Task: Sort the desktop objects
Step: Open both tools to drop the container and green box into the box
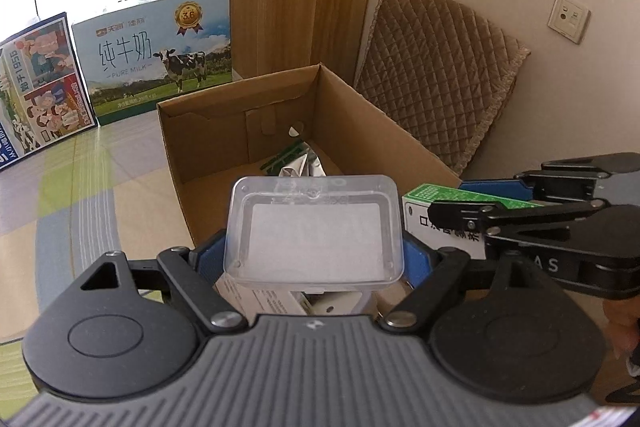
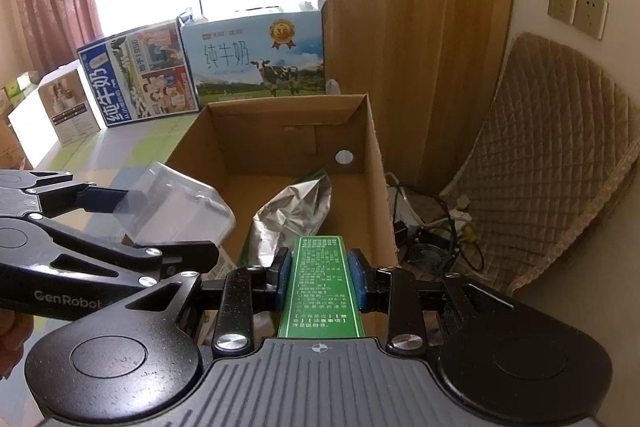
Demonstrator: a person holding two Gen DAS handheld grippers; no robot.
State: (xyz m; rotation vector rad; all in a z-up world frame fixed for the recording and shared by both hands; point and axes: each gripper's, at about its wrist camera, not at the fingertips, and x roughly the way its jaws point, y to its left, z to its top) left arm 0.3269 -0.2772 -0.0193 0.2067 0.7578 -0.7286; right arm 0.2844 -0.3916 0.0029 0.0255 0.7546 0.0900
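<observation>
Nearest to me, my left gripper (image 1: 314,259) was closed on a clear plastic box (image 1: 314,231), its blue pads pressing the two sides, and it held the box over the near edge of the open cardboard carton (image 1: 400,139). The arm of this gripper carried the word "GenRobot", seen from the right wrist camera. Just to the right, my right gripper (image 2: 320,277) was clamped on a green and white medicine box (image 2: 322,287) with small Chinese print that I could not read well. Inside the carton lay a crumpled silver foil bag (image 2: 294,215). Farther, a milk case (image 1: 160,55) showed "纯牛奶", "PURE MILK" and a medal with "3.6". Left of it stood a blue case (image 2: 138,79), also marked "纯牛奶".
</observation>
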